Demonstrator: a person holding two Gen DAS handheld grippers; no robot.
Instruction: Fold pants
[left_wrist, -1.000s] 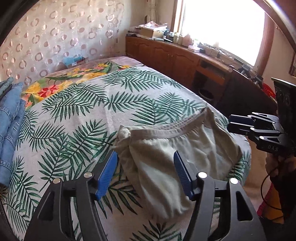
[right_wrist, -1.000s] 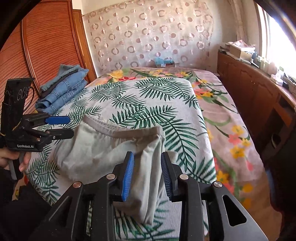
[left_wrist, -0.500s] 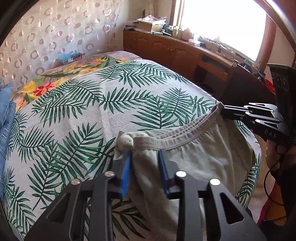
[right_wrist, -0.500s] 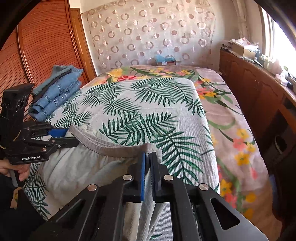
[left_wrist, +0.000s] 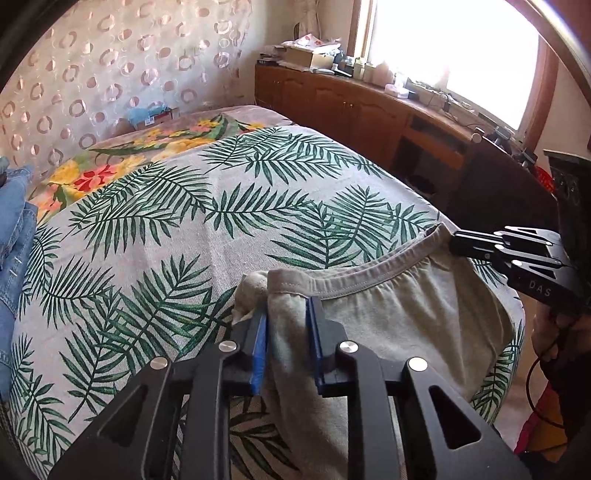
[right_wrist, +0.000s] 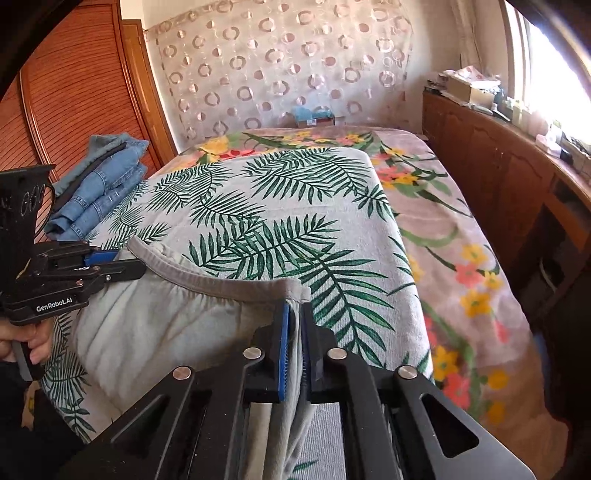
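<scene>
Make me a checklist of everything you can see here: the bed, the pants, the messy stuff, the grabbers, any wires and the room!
Surface: bed under a palm-leaf cover, over a floral blanket.
Job's things: grey pants at the near edge of the bed, waistband stretched between the grabbers.
Clutter: folded jeans stacked at the bed's left side; a box at the head of the bed.
Grippers: left gripper and right gripper have both just closed, each clamping a waistband corner.
Cables: a thin black cable hangs below the right hand.
Surroundings: patterned curtain, wooden cabinets under a bright window, slatted wardrobe door.
</scene>
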